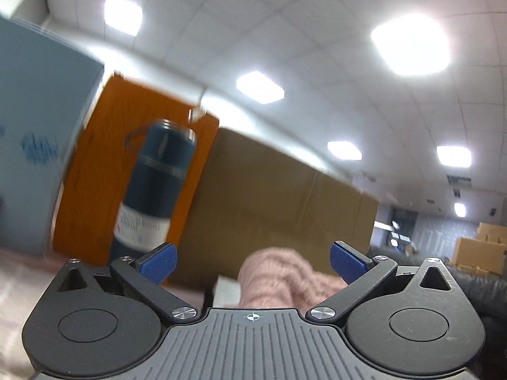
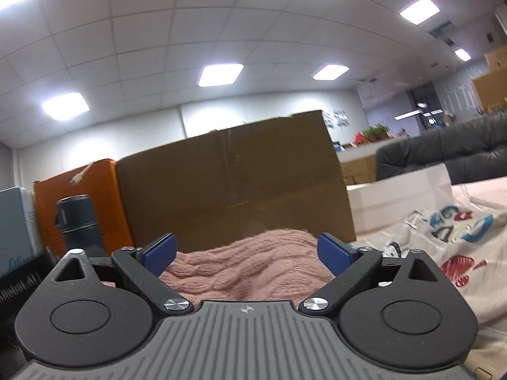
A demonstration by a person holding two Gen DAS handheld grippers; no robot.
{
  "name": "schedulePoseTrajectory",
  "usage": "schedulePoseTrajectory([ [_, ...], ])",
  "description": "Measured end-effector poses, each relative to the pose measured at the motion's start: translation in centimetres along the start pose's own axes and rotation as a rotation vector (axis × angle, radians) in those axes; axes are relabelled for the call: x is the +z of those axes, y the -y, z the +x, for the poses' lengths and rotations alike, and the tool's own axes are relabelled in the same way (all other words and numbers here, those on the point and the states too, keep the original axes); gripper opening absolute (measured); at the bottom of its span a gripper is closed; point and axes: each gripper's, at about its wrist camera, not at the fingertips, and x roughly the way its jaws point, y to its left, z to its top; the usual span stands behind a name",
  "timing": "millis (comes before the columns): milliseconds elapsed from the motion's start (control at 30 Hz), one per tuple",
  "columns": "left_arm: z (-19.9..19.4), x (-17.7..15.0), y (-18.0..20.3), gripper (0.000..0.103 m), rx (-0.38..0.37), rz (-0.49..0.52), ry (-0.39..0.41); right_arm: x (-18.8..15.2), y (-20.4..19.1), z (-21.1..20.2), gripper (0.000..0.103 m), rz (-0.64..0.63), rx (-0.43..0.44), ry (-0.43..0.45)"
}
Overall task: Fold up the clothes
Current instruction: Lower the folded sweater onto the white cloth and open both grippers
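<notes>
Items, left to right. Blue-grey box (image 1: 38, 145), orange box (image 1: 104, 164) and brown carton (image 2: 234, 186) stand in a row at the back, apparently pushed there to free the worktop for folding. Flask (image 1: 155, 186): upright before the orange box. Left claw (image 1: 252, 262): jaws wide apart, nothing between the pads, held low and level toward the pink knit (image 2: 247, 262). Right claw (image 2: 247, 255): likewise spread, the knit lying bunched just ahead and below, ungripped. Printed shirt (image 2: 443, 253): spread flat to the right, probably awaiting its turn.
</notes>
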Motion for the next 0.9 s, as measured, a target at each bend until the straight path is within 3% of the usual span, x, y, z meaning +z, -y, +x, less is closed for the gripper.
schedulePoseTrajectory([
  [133, -2.9, 1.8, 0.9, 0.103, -0.024, 0.040, 0.050, 0.1, 0.4, -0.8, 0.102, 0.016, 0.025, 0.048],
  [300, -7.3, 3.6, 0.1, 0.103, -0.014, 0.098, 0.087, 0.1, 0.2, -2.1, 0.103, 0.017, -0.013, 0.129],
  [467, -10.9, 5.1, -1.3, 0.103, -0.004, 0.155, 0.078, 0.5, -1.1, -4.3, 0.103, -0.001, -0.044, 0.172],
  [700, -13.7, 5.7, -3.9, 0.103, -0.044, 0.088, -0.028, 1.7, -4.1, -10.2, 0.103, 0.003, 0.077, 0.075],
  [900, -14.4, 4.8, -5.0, 0.103, -0.081, 0.111, -0.048, 1.3, -7.6, -13.8, 0.103, 0.066, -0.017, -0.049],
])
